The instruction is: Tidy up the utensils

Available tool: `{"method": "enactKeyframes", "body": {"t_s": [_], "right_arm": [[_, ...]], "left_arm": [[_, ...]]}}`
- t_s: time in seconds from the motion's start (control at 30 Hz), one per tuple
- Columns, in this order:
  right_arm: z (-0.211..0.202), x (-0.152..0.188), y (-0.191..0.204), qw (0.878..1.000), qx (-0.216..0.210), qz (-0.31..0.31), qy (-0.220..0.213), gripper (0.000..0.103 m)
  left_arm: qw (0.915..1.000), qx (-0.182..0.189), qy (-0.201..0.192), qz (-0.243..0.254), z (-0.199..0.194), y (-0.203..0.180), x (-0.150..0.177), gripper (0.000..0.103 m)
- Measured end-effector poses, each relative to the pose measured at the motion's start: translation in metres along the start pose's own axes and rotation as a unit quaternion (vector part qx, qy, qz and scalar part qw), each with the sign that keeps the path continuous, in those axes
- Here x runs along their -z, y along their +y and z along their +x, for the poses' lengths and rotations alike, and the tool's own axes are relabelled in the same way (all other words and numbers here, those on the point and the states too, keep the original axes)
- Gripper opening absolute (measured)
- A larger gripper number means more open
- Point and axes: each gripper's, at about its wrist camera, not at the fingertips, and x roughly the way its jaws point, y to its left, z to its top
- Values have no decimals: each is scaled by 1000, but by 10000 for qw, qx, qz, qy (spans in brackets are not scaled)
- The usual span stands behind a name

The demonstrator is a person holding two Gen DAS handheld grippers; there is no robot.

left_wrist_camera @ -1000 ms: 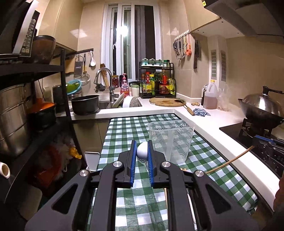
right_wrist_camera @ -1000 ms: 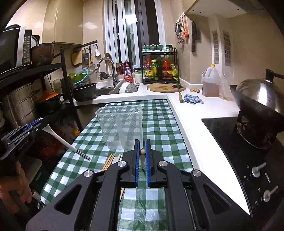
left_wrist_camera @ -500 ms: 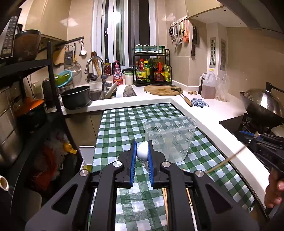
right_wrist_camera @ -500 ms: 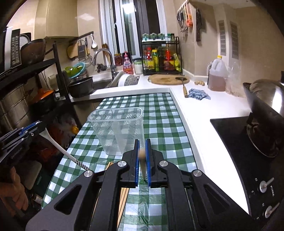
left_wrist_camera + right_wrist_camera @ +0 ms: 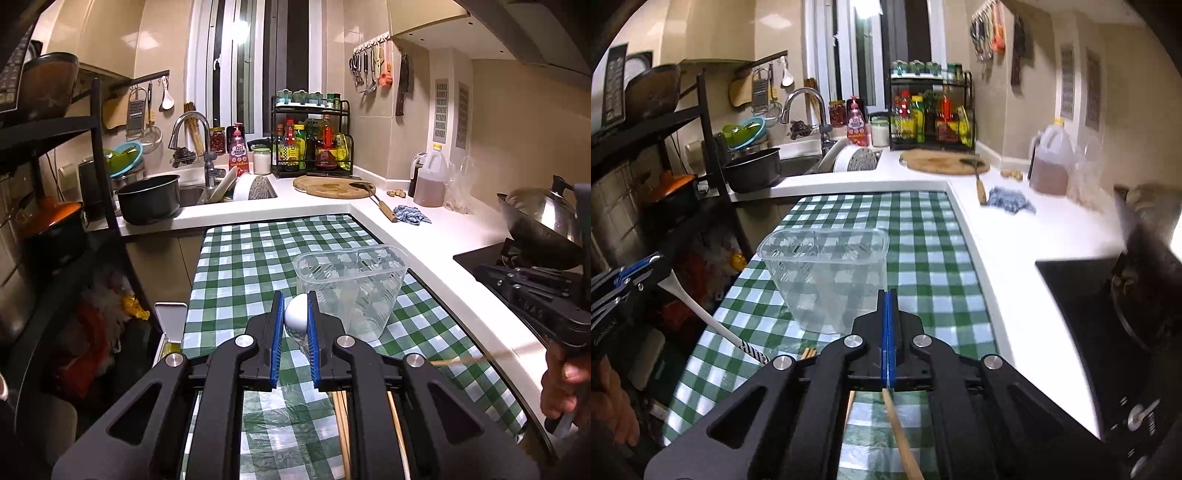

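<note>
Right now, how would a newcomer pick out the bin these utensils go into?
Find the green-and-white checked cloth beside the white counter. On it stands the clear plastic container, upright and open-topped. It is the only see-through tub there; the chopsticks lie flat nearer the camera.

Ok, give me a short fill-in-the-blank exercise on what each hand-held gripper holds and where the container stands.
1. The left hand-held gripper is shut on a white ____.
2. The right hand-held gripper is shut on a wooden ____.
3. The clear plastic container stands on the green-and-white ____ cloth.
4. The container holds ____ utensils.

Missing words: spoon; chopstick; checked; no
</note>
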Motion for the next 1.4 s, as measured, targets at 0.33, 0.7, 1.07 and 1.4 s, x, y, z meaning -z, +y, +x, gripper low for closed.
{"method": "enactKeyframes", "body": {"t_s": [0.33, 0.7, 1.07, 1.4], "right_arm": [[-10, 45, -12, 9996, 26, -44, 282, 6], [-36, 168, -68, 9917, 704, 459, 973, 27], [-2, 181, -74, 9850, 1310, -84, 1117, 44], [34, 165, -67, 9819, 1222, -495, 1359, 46]], "left_arm": [[9999, 66, -52, -57, -7, 0, 15, 12], [9998, 119, -147, 3, -24, -2, 41, 12], [9996, 204, -212, 19, -29, 2, 47, 12], [9993, 336, -191, 6, -28, 5, 49, 12]]}}
